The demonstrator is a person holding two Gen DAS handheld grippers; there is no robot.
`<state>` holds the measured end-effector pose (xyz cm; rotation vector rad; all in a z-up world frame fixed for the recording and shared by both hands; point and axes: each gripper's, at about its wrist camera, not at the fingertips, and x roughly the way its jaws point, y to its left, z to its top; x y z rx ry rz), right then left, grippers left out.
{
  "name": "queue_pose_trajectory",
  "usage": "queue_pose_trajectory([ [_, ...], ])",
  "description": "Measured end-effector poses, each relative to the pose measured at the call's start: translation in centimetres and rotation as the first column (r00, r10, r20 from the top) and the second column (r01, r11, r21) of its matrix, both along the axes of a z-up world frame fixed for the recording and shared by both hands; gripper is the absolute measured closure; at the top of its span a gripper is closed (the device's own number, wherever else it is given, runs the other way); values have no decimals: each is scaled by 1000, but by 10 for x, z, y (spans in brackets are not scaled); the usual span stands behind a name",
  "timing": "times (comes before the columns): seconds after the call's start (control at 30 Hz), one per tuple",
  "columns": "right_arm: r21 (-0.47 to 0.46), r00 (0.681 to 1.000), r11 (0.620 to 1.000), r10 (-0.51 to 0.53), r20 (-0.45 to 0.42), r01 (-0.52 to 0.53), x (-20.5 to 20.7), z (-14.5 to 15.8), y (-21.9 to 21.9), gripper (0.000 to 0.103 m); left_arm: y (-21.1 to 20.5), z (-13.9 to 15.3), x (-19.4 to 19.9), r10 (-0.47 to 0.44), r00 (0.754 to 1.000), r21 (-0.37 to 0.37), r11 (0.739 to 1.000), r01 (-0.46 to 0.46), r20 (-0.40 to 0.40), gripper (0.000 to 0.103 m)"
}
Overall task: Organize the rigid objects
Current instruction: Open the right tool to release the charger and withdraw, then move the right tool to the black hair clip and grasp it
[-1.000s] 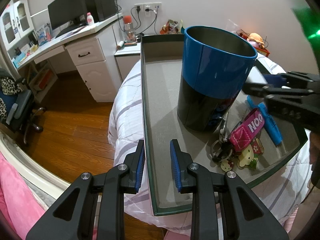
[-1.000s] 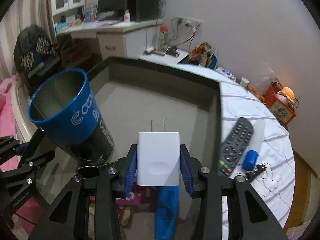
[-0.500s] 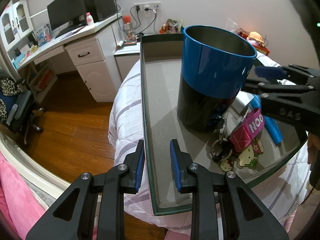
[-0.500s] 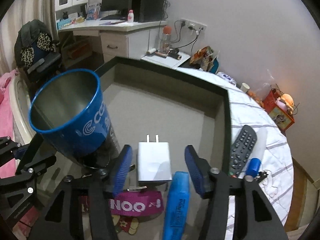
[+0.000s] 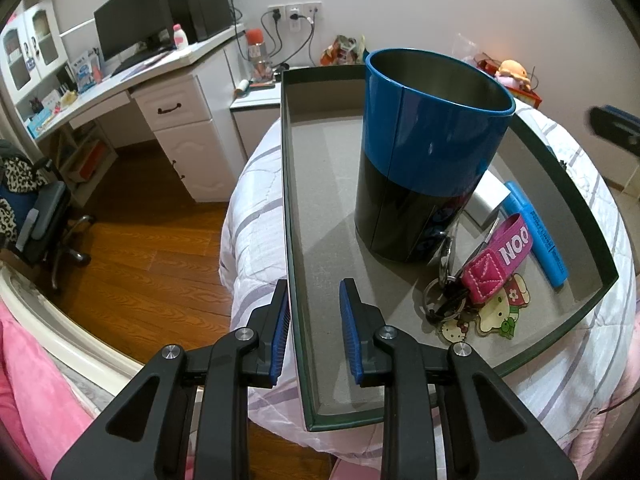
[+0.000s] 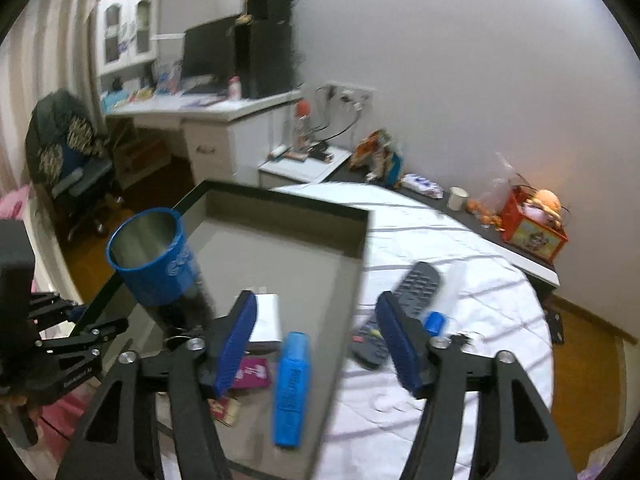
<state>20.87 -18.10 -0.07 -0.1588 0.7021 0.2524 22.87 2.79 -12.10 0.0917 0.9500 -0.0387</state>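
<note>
A dark green tray (image 5: 286, 200) lies on the striped bed. In it stand a blue and black cup (image 5: 424, 152), a white charger (image 5: 486, 200), a blue highlighter (image 5: 536, 236) and keys on a pink strap (image 5: 496, 264). My left gripper (image 5: 314, 320) is open by a narrow gap and straddles the tray's left wall. My right gripper (image 6: 316, 340) hovers above the tray's (image 6: 280, 196) right wall; its jaws are opening with nothing between them. Below it lie the charger (image 6: 266, 318) and the highlighter (image 6: 292, 384). The cup (image 6: 156, 264) is to its left.
A black remote (image 6: 400, 308) and a small blue cap (image 6: 434, 322) lie on the bed right of the tray. A white desk (image 5: 168, 92) with a monitor stands at the back left, an office chair (image 5: 36, 216) on the wood floor. Pink bedding (image 5: 24, 380) is at the lower left.
My right gripper opened and let go of the white charger, which now lies in the tray beside the cup. The gripper then rose and drew back. My left gripper kept still.
</note>
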Motion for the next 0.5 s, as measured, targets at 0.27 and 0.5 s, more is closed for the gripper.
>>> queue_pose_trajectory([
  [0.27, 51, 984, 983, -175, -41, 177, -2, -10, -79, 27, -1, 1, -3, 6, 1000, 3, 1000, -6, -1, 80],
  [0.5, 94, 972, 975, -185, -144, 200, 8, -54, -100, 27, -2, 3, -5, 13, 1000, 10, 1000, -13, -3, 79],
])
